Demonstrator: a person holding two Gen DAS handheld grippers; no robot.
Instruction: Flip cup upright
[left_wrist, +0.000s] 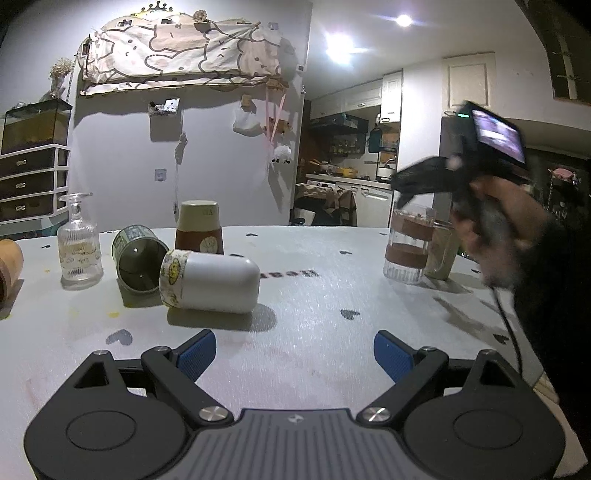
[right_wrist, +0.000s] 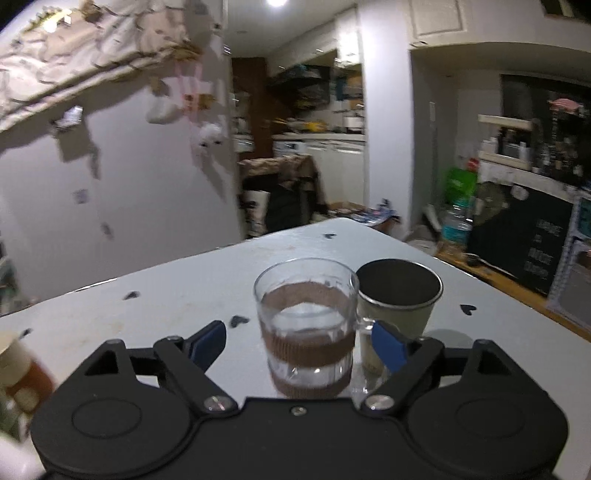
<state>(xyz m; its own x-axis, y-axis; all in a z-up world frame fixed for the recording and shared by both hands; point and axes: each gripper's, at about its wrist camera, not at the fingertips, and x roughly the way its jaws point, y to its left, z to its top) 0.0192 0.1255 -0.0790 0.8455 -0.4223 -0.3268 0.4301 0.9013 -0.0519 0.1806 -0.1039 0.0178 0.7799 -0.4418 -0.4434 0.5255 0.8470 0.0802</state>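
A white cup with a patterned rim band lies on its side on the table, ahead and left of my open, empty left gripper. A green cup lies on its side behind it, mouth toward me. A brown and cream cup stands upside down further back. My right gripper is open, its fingers either side of an upright glass mug with brown bands. An upright olive cup stands just right of the mug. The right gripper also shows in the left wrist view, above the mug.
A clear glass decanter stands at the left. A wooden object sits at the far left edge. The white table ends at the right, with kitchen clutter beyond.
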